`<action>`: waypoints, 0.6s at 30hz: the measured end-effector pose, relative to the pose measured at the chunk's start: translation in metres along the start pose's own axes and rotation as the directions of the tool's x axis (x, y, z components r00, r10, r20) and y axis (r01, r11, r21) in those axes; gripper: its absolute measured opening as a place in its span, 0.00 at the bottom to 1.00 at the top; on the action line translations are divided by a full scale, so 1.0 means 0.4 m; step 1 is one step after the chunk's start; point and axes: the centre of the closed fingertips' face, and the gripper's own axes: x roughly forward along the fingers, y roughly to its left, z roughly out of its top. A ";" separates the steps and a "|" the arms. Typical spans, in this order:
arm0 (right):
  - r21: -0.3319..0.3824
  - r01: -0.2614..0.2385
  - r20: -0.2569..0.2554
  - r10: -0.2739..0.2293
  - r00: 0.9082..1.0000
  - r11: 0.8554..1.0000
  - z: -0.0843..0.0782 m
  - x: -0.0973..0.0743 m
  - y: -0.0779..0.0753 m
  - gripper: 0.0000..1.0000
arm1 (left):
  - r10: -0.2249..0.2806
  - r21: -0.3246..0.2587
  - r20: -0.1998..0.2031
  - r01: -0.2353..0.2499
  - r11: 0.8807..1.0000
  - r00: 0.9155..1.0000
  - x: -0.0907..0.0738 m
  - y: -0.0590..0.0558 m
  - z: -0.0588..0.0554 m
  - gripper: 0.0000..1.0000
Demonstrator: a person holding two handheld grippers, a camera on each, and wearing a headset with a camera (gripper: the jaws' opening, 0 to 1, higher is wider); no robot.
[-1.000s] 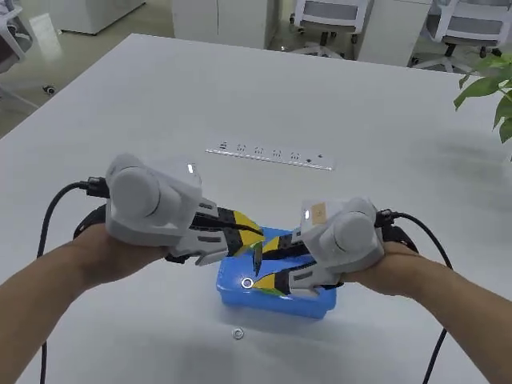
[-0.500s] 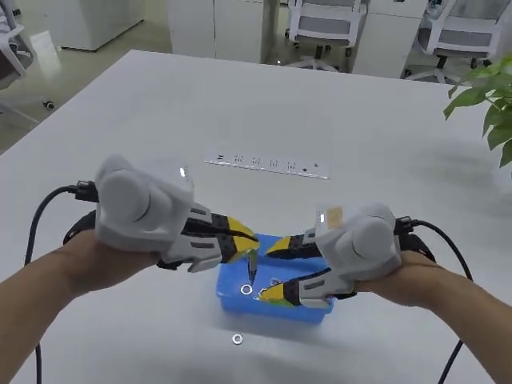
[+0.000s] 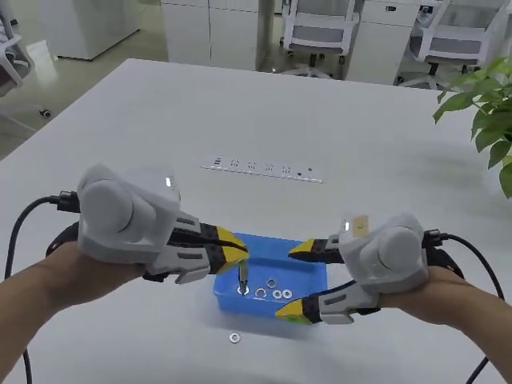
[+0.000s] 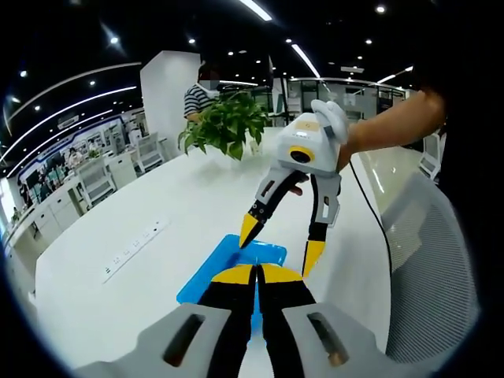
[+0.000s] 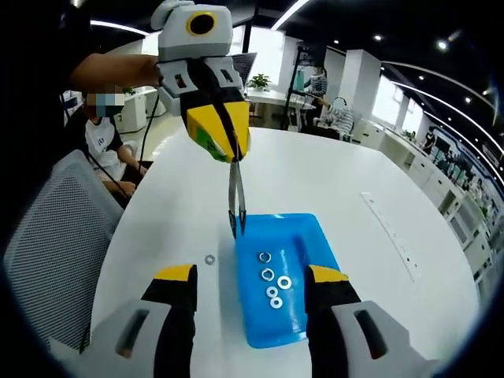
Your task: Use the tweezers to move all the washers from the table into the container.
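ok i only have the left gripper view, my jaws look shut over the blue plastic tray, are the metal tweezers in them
observer: Yes, the left gripper clamps the slim metal tweezers, tips down at the blue plastic tray edge.
operator: any washers in there yet
observer: Several small metal washers lie in it.
operator: any left outside
observer: One lone washer sits on the white table, just outside the tray on the person's side.
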 end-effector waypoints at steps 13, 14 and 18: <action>0.061 0.055 0.016 -0.057 0.998 0.997 -0.028 -0.040 0.022 0.68 | -0.007 0.000 -0.002 0.007 1.000 1.000 -0.011 -0.030 -0.019 0.05; 0.065 0.057 0.019 -0.059 0.998 0.996 -0.029 -0.042 0.023 0.69 | -0.008 -0.001 -0.003 0.008 1.000 1.000 -0.011 -0.031 -0.021 0.05; 0.078 0.071 0.022 -0.073 0.997 0.994 -0.034 -0.052 0.026 0.72 | -0.010 -0.003 -0.007 0.010 1.000 1.000 -0.011 -0.038 -0.030 0.05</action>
